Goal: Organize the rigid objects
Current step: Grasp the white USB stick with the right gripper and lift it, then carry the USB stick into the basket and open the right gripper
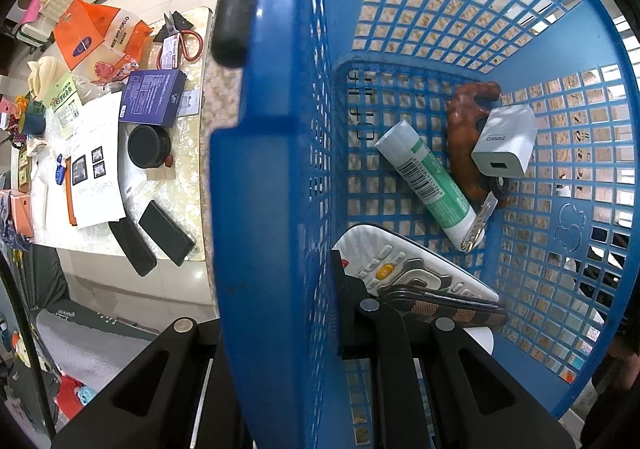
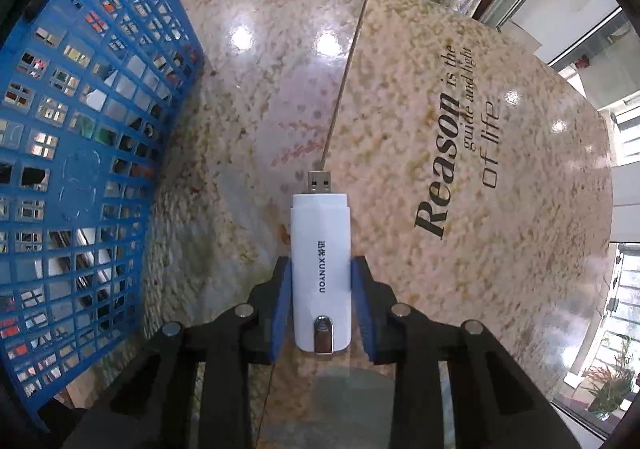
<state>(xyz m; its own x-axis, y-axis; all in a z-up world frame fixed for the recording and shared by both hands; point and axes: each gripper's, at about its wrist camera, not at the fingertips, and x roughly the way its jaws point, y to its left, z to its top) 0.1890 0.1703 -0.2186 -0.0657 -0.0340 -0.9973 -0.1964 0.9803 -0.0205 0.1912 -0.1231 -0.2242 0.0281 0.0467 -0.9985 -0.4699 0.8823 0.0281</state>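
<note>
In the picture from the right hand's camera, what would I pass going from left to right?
Blue basket → white USB stick, between the right hand-held gripper's pads → black "Reason" lettering on the tabletop → windows.

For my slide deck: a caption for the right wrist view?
Right gripper closes its fingers on a white USB dongle beside the blue basket.

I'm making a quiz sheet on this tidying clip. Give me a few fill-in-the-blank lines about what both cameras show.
1. The right gripper is closed on a white ____ stick lying on the table.
2. The left gripper clamps the wall of a ____ basket.
3. Inside the basket, the white charger rests on a ____ carved piece.
4. The tube carries a black ____.

Missing words: USB; blue; brown; barcode
</note>
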